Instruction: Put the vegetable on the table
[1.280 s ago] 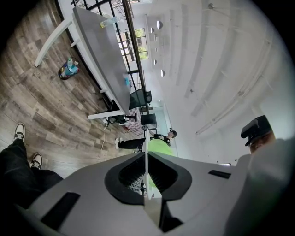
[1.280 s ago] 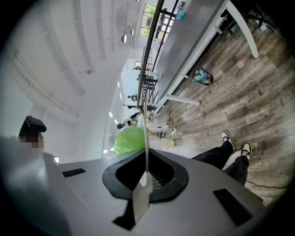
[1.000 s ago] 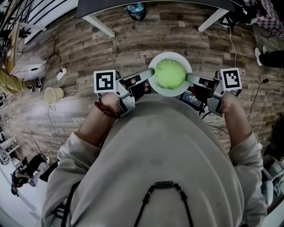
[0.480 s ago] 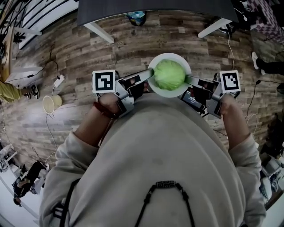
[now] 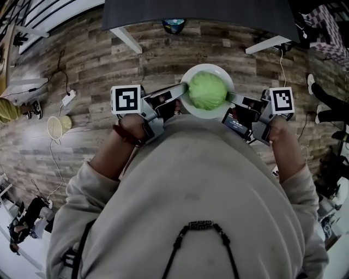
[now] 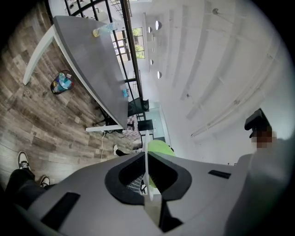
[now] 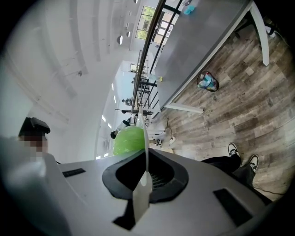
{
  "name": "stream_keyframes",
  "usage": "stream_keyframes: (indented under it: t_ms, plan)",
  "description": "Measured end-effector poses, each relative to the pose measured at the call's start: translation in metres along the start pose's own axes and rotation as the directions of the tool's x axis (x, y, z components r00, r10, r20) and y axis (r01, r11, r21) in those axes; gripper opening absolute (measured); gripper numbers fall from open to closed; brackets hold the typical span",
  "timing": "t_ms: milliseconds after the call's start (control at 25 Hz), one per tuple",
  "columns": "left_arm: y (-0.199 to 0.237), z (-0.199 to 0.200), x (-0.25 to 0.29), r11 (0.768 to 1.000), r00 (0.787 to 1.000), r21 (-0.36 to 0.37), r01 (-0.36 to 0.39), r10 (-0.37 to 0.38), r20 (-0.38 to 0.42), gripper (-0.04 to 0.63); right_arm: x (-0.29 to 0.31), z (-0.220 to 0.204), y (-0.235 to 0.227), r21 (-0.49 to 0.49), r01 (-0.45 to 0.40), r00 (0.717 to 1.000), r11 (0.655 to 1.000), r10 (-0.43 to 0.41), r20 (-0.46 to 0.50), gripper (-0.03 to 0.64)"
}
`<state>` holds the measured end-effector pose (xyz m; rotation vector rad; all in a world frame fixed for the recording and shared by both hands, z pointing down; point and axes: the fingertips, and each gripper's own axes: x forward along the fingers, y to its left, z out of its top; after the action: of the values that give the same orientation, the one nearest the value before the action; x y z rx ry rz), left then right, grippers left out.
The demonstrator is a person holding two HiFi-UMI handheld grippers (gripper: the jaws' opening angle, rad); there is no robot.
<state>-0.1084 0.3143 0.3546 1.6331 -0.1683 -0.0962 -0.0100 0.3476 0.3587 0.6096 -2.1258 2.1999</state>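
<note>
A green cabbage (image 5: 207,91) lies on a white plate (image 5: 219,71) held out in front of the person's chest. My left gripper (image 5: 185,90) is shut on the plate's left rim and my right gripper (image 5: 230,97) on its right rim. In the left gripper view the thin rim (image 6: 146,150) stands pinched between the jaws of the left gripper (image 6: 147,179), with the cabbage (image 6: 160,147) just behind it. The right gripper view shows the same: the plate's rim (image 7: 145,145) in the right gripper (image 7: 144,177) and the cabbage (image 7: 126,140) beyond. The dark table (image 5: 202,12) lies ahead, above the plate in the head view.
The table (image 6: 92,55) stands on white legs (image 5: 126,39) over wood flooring, with a blue bag (image 5: 173,24) beneath it. A cream round thing (image 5: 54,127), a power strip (image 5: 68,98) and cables lie on the floor at left. Another person's shoes (image 5: 312,84) show at right.
The table and floor have slid down the head view, so the table now fills more of the top edge. Both grippers keep their hold on the plate.
</note>
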Motion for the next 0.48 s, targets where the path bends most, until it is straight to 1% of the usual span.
stream_keyframes:
  t_ms: [120, 240, 400, 480]
  plan:
    - [0.003, 0.009, -0.015, 1.0, 1.0, -0.012, 0.008, -0.008, 0.024, 0.02, 0.016, 0.006, 0.007, -0.018, 0.018, 1.0, 1.0, -0.018, -0.019, 0.025]
    - [0.007, 0.014, -0.026, 1.0, 0.999, -0.022, 0.012, -0.012, 0.04, 0.02, 0.028, 0.008, 0.01, -0.016, 0.028, 0.999, 0.999, -0.028, -0.035, 0.025]
    - [0.007, 0.024, -0.035, 1.0, 0.998, -0.01, 0.029, -0.028, 0.058, 0.02, 0.04, 0.013, 0.013, -0.008, 0.04, 0.998, 0.999, -0.041, -0.053, 0.025]
    - [0.012, 0.024, -0.038, 1.0, 0.997, -0.01, 0.004, -0.003, 0.073, 0.02, 0.041, 0.014, 0.012, -0.009, 0.042, 0.997, 0.999, -0.043, -0.069, 0.025]
